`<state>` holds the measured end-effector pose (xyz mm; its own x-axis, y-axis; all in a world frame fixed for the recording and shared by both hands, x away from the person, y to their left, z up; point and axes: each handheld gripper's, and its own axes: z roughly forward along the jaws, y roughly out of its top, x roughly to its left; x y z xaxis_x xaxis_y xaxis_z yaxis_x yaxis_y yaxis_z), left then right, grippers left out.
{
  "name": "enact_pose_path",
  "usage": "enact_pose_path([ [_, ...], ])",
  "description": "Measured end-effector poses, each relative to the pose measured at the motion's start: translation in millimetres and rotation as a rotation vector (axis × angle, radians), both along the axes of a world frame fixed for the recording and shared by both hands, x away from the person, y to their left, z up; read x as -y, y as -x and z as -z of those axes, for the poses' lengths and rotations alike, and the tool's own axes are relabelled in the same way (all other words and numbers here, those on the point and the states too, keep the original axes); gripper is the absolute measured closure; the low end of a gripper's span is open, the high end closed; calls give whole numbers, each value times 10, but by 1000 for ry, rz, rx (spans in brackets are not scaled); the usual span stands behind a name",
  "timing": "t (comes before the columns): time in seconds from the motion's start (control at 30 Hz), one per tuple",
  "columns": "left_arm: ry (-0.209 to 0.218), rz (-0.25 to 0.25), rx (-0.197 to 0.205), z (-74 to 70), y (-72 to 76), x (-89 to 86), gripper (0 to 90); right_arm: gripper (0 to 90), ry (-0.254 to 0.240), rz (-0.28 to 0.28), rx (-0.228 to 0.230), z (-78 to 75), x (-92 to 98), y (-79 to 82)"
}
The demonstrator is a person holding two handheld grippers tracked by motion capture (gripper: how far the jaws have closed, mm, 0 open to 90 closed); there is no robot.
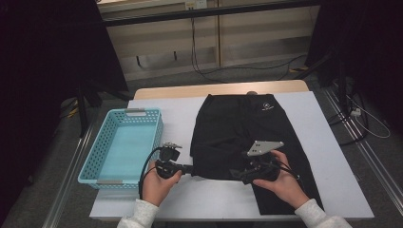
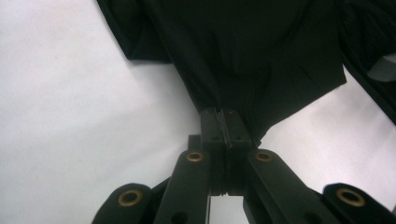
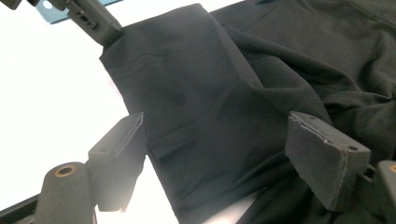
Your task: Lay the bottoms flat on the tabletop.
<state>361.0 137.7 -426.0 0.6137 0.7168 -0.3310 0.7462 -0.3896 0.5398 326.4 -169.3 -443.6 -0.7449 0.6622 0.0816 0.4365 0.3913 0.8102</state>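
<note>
One camera looks down from high up at the whole table point(image 1: 332, 180). Two ride the grippers, very close to the black clothes point(image 1: 237, 128), which all three see.

White knit sleeves point(image 1: 138, 213), black grippers with brass-ringed screw holes, black cables, one grey three-cornered plate point(image 1: 263, 147).

Matt black cloth trousers point(image 1: 237, 128); perforated blue plastic basket point(image 1: 124, 145).

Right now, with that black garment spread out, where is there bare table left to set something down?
Bare table shows between the blue basket and the black garment, along the far right edge, and at the near edge between the two hands. The basket's inside is bare too. It is crowded at the garment's near hem, where the left gripper and right gripper work.
</note>
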Motion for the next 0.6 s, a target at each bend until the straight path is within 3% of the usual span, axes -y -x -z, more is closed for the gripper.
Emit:
enact_pose_path([
  [0.27, 3, 6, 0, -18, 151, -90, 900, 229, -1, -4, 8, -3, -70, 154],
  [0.6, 17, 6, 14, -35, 260, -116, 900, 367, 49, -50, 8, 20, -133, 338],
])
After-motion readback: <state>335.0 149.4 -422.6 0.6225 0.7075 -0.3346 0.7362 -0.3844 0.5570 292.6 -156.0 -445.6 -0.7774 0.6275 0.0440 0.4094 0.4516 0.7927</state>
